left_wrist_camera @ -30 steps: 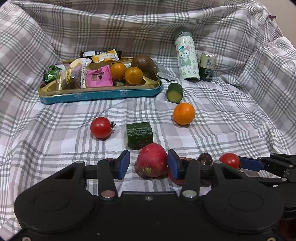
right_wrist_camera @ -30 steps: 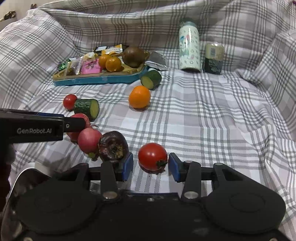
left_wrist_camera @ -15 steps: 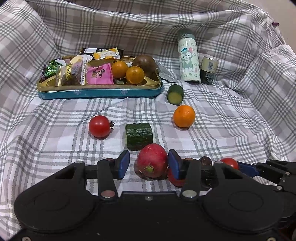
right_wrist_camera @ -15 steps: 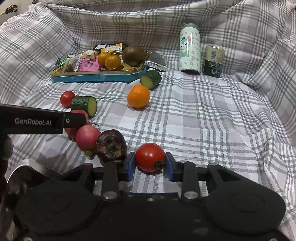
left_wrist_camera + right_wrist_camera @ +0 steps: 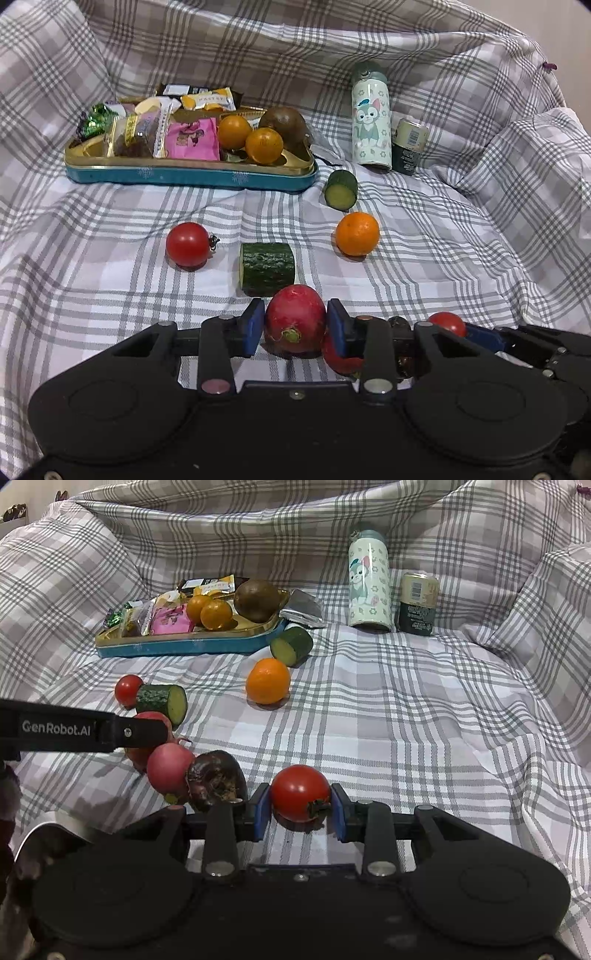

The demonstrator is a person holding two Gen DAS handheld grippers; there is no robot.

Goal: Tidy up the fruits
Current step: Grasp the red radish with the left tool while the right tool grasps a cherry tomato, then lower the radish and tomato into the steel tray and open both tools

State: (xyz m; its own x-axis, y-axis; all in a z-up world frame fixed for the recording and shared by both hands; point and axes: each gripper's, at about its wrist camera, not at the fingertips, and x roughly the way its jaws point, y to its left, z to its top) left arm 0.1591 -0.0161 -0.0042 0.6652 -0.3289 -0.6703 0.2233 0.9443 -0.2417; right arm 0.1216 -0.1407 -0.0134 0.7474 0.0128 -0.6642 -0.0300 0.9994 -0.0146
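Note:
My left gripper (image 5: 295, 325) is shut on a red radish (image 5: 294, 317) low over the plaid cloth. My right gripper (image 5: 300, 805) is shut on a red tomato (image 5: 300, 792), which also shows in the left wrist view (image 5: 447, 323). A second radish (image 5: 168, 768) and a dark shrivelled fruit (image 5: 216, 781) lie just left of the right gripper. Further out lie another tomato (image 5: 187, 243), a cucumber piece (image 5: 266, 268), an orange (image 5: 357, 233) and a second cucumber piece (image 5: 340, 189). The blue tin tray (image 5: 184, 175) holds two oranges (image 5: 264, 144) and a brown fruit (image 5: 282, 123).
Snack packets (image 5: 155, 127) fill the tray's left part. A cartoon bottle (image 5: 370, 122) and a small can (image 5: 409, 146) stand at the back right. The plaid cloth (image 5: 480, 229) rises in folds at the back and on both sides.
Both grippers closed: the left onto the radish, the right onto the tomato. Both views have shifted slightly forward.

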